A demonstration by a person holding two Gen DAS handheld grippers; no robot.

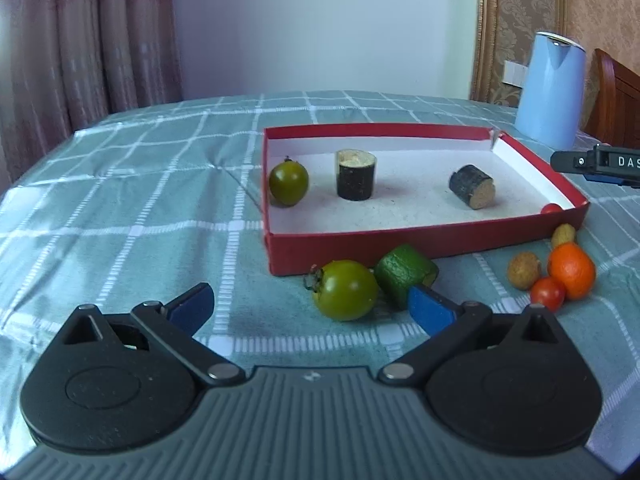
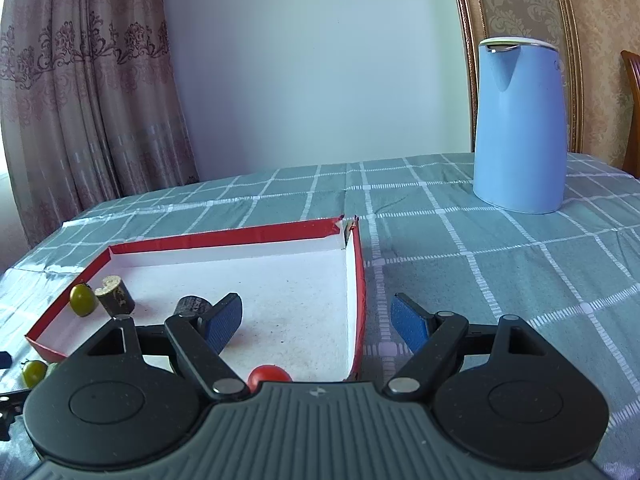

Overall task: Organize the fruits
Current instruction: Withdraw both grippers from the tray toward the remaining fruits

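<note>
My left gripper is open low over the tablecloth. A green tomato lies just ahead between its fingers, close to the right one, with a green block behind it. The red box holds a green fruit, two dark cylinders and a red tomato in its near right corner. My right gripper is open and empty and straddles the box wall. That red tomato lies in the box just under it.
An orange, a small red tomato and two brown round fruits lie on the cloth right of the box front. A blue kettle stands at the back right. A wooden chair is behind it.
</note>
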